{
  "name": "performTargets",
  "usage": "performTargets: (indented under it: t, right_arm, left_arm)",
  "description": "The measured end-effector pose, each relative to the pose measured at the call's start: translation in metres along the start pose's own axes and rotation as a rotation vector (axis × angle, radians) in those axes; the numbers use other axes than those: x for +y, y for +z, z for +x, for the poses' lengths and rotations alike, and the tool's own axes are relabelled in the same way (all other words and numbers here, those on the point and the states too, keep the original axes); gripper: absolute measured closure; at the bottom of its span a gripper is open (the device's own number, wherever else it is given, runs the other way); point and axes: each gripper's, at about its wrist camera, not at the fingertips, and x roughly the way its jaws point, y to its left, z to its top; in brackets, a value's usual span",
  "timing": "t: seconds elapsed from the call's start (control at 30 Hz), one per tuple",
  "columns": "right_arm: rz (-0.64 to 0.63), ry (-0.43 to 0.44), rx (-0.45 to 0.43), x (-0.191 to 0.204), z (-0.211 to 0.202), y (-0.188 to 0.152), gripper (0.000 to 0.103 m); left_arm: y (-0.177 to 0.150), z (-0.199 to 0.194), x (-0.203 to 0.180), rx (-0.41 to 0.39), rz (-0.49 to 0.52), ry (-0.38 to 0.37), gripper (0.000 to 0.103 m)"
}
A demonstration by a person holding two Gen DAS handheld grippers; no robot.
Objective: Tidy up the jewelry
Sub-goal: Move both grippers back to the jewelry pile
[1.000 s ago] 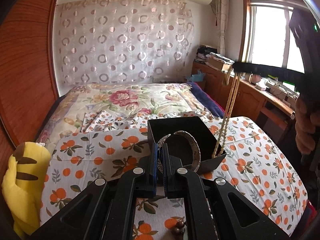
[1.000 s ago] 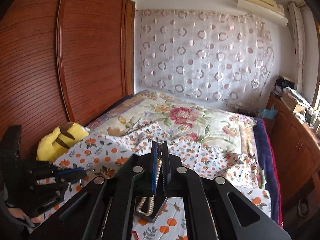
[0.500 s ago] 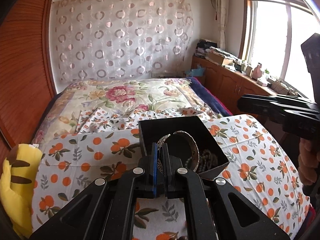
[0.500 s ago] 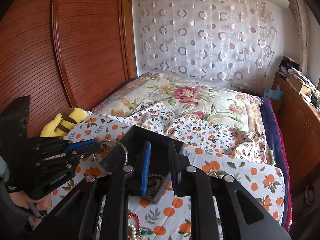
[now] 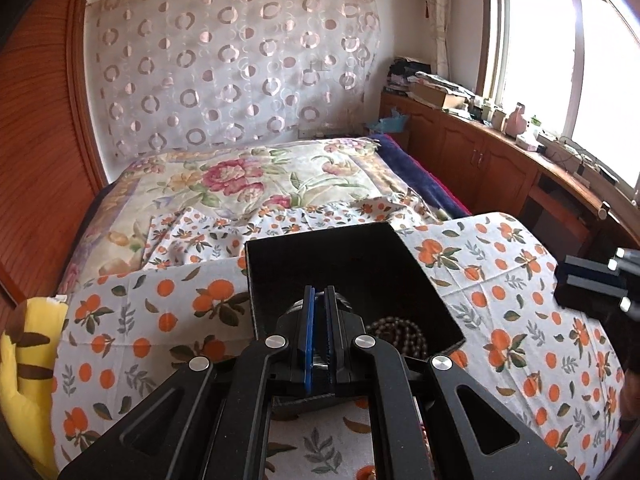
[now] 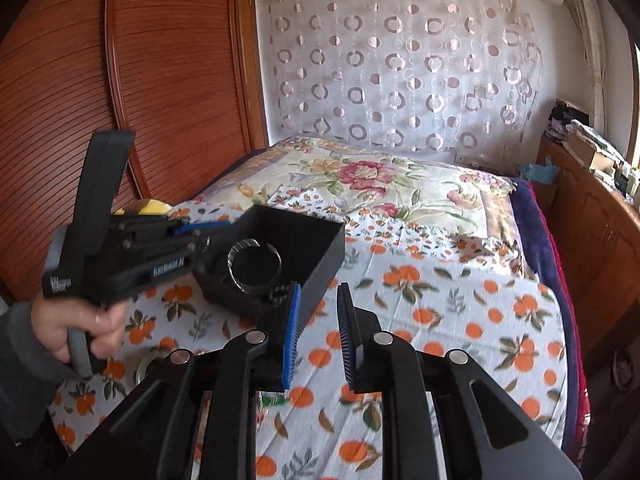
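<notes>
Yellow plush with brown stripes (image 5: pixel 24 364) lies at the far left of the left wrist view, on the orange-print cloth (image 5: pixel 132 320) that covers the near part of the bed; we see the floral bedspread (image 5: pixel 240 176) beyond it. Toward the centre we find the black jewelry box (image 5: pixel 340 264), open at the top and resting on the cloth. The left gripper (image 5: pixel 319 300) reaches into the box with its fingers nearly closed on the silver bangle (image 6: pixel 255 266); in the right wrist view the bangle sits inside the box, tilted, at the tips of those fingers. Whether the pads actually press the bangle or merely flank it we cannot tell. Just right of the left gripper, a string of dark beads (image 5: pixel 396 330) lies coiled in the near right corner of the box. Farther right, in the right wrist view, the right gripper (image 6: pixel 318 308) hovers over the cloth just beside the near right wall of the box, its fingers apart and holding nothing. At the far right of the left wrist view we see a wooden cabinet (image 5: pixel 480 160) under the window (image 5: pixel 560 60).
</notes>
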Motion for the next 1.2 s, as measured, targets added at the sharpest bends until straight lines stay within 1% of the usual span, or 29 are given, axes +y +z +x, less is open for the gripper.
performTargets:
  t: [0.17, 0.33, 0.37, 0.4, 0.47, 0.63, 0.7, 0.83, 0.9, 1.03, 1.07, 1.1, 1.2]
  right_arm:
    - [0.015, 0.008, 0.004, 0.008, -0.009, -0.027, 0.082]
    - [0.02, 0.016, -0.001, 0.026, -0.02, -0.051, 0.082]
    - [0.02, 0.02, 0.0, 0.03, -0.023, -0.055, 0.082]
    - [0.017, 0.022, -0.001, 0.034, -0.025, -0.06, 0.082]
    - [0.013, 0.023, -0.001, 0.041, -0.029, -0.066, 0.082]
    - [0.013, 0.043, 0.008, 0.054, -0.032, -0.079, 0.082]
    - [0.013, 0.059, 0.023, 0.059, -0.03, -0.084, 0.082]
    - [0.005, 0.076, 0.045, 0.07, -0.023, -0.09, 0.08]
    - [-0.009, 0.082, 0.053, 0.078, -0.02, -0.093, 0.078]
    - [-0.031, 0.112, 0.07, 0.094, -0.014, -0.094, 0.077]
    - [-0.041, 0.122, 0.076, 0.1, -0.012, -0.094, 0.077]
    - [-0.048, 0.128, 0.081, 0.104, -0.01, -0.095, 0.077]
    - [-0.083, 0.157, 0.105, 0.12, -0.003, -0.094, 0.077]
  left_arm:
    - [-0.011, -0.022, -0.002, -0.004, 0.016, -0.004, 0.099]
    - [-0.033, -0.057, -0.001, -0.014, 0.049, -0.012, 0.099]
    - [-0.038, -0.063, 0.0, -0.016, 0.052, -0.018, 0.097]
    - [-0.041, -0.068, 0.0, -0.016, 0.054, -0.019, 0.09]
    - [-0.052, -0.081, 0.002, -0.026, 0.056, -0.02, 0.083]
    - [-0.075, -0.095, 0.007, -0.012, 0.043, -0.04, 0.081]
    - [-0.085, -0.098, 0.011, 0.0, 0.03, -0.039, 0.076]
    - [-0.102, -0.101, 0.017, 0.014, 0.011, -0.027, 0.073]
    - [-0.108, -0.103, 0.02, 0.02, 0.003, -0.026, 0.067]
    - [-0.119, -0.11, 0.026, 0.023, -0.014, -0.02, 0.058]
    - [-0.121, -0.111, 0.028, 0.023, -0.018, -0.018, 0.055]
    - [-0.124, -0.114, 0.029, 0.023, -0.02, -0.012, 0.053]
    - [-0.13, -0.12, 0.034, 0.02, -0.03, -0.006, 0.052]
